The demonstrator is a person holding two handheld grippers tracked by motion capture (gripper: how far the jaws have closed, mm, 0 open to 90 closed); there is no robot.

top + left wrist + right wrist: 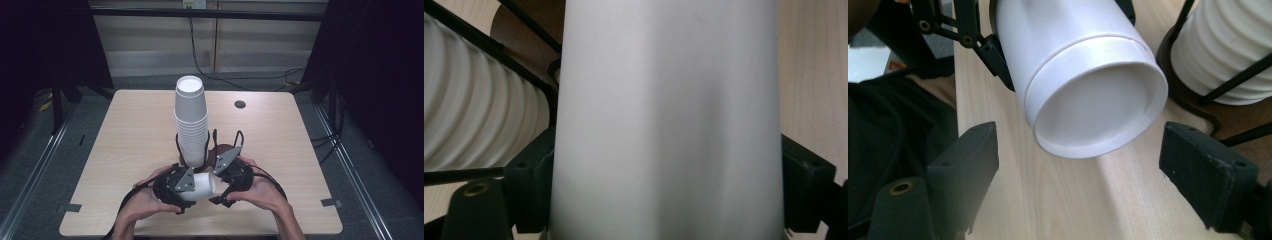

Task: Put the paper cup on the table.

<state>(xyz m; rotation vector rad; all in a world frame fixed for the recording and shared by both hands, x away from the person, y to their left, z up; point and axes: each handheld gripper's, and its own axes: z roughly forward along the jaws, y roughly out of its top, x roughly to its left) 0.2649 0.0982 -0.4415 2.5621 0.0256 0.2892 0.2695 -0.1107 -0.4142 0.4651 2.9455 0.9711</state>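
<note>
The cup (202, 186) lay on its side in the air just above the desk (130, 135), its long axis running roughly from 9 to 3 o'clock in the high view. Its wider rimmed end pointed toward 3 o'clock, at the right gripper (226, 186), and its narrower base sat inside the left gripper (186, 189). In the right gripper view the cup (1083, 75) faced the camera with its rimmed end, tilted toward 5 o'clock.

The desk was pale wood with rounded corners and a dark round grommet (240, 104) near its far edge. Beyond it stood a light panelled wall with a black cable hanging down; grey floor and dark curtains lay at either side. A tall stack (191, 122) of white cups stood upright in a black wire holder (210, 145) at the desk's middle, at 12 o'clock from the grippers.

The left gripper was clamped on the cup's body, its pads (531, 185) pressing both sides of the cup (664, 125). The right gripper stood wide, its pads (965, 157) clear of the rim on either side, the cup's rimmed end just ahead of them, not touching.
</note>
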